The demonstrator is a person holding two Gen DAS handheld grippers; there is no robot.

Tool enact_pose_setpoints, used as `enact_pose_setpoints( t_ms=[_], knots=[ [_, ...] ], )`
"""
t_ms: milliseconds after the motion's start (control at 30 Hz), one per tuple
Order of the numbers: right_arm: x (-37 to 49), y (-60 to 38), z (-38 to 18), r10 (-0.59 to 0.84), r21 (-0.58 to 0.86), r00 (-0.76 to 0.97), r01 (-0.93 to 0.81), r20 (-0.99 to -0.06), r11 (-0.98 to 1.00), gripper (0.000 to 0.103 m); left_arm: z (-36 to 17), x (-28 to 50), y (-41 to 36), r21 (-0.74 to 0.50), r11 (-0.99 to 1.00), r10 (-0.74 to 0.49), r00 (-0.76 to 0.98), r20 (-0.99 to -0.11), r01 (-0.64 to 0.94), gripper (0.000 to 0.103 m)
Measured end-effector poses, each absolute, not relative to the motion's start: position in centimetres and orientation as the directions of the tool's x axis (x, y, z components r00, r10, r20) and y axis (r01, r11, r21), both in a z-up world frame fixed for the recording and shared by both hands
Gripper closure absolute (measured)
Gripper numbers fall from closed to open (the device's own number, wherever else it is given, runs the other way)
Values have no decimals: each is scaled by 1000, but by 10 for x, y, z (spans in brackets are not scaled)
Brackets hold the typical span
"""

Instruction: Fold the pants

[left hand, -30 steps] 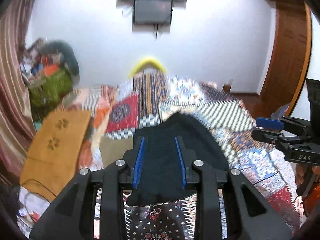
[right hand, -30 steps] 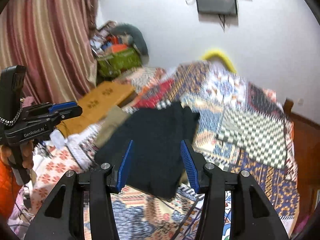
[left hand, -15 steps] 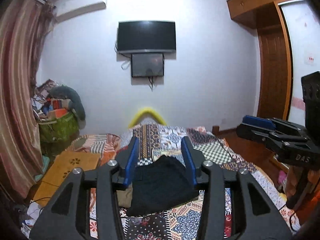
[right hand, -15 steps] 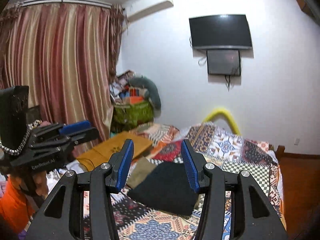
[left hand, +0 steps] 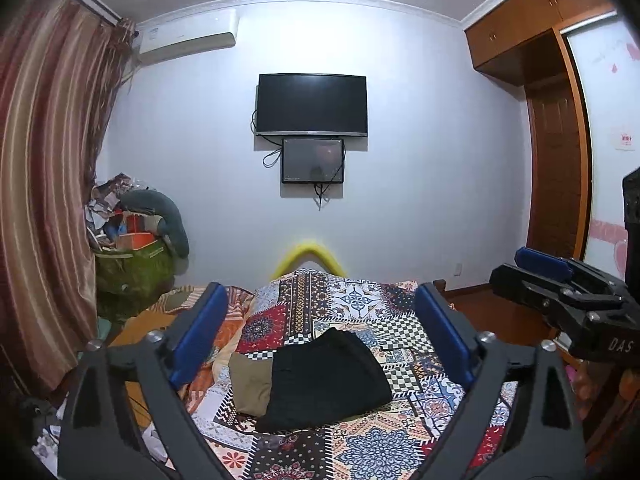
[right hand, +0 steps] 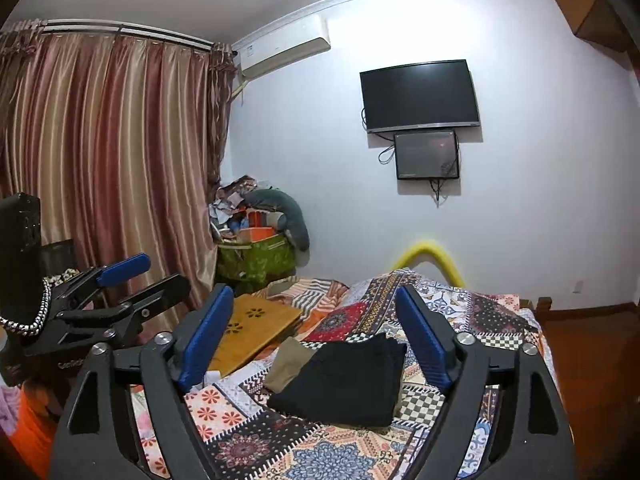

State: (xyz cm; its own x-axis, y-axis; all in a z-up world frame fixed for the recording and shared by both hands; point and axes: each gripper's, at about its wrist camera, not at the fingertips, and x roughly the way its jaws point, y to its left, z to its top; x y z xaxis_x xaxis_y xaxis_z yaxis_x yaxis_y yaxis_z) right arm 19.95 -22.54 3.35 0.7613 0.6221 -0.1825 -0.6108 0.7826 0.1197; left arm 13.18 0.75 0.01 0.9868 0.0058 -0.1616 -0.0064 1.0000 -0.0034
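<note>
You have one folded pair of black pants (left hand: 326,380) lying on the patchwork-quilted bed (left hand: 360,312), near its middle. One folded olive-tan cloth (left hand: 250,386) touches the pants at their 9 o'clock edge. There are two dark wall-mounted screens, the larger flat black television (left hand: 312,105) with the smaller dark monitor (left hand: 313,161) directly under it at 6 o'clock. One tan wooden lap tray with flower cut-outs (right hand: 252,326) lies at about 10 o'clock from the pants in the right wrist view.

Your left hand-held gripper (left hand: 320,334) is raised above the bed and aimed roughly level at the far wall, its blue-padded fingers wide apart and clamping nothing. Your right hand-held gripper (right hand: 316,338) is posed the same way, fingers spread wide and empty. Each one shows at the side of the other's view, held well clear of the pants.

In the left wrist view the pants' long axis runs from about 7 o'clock to 1 o'clock, the wider end nearest you.
</note>
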Motion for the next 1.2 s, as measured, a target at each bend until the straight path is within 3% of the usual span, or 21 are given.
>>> enact_pose_setpoints(
  t_ms=[200,1200],
  knots=[
    [192,-227,33,602,102,780,-593,-173,798,1,0,127,8,-14,1000,11,988,-153,-14,2],
    [186,-231,34,595,113,780,-585,-192,803,0,-7,131,7,-24,1000,4,986,-170,-8,1]
  ],
)
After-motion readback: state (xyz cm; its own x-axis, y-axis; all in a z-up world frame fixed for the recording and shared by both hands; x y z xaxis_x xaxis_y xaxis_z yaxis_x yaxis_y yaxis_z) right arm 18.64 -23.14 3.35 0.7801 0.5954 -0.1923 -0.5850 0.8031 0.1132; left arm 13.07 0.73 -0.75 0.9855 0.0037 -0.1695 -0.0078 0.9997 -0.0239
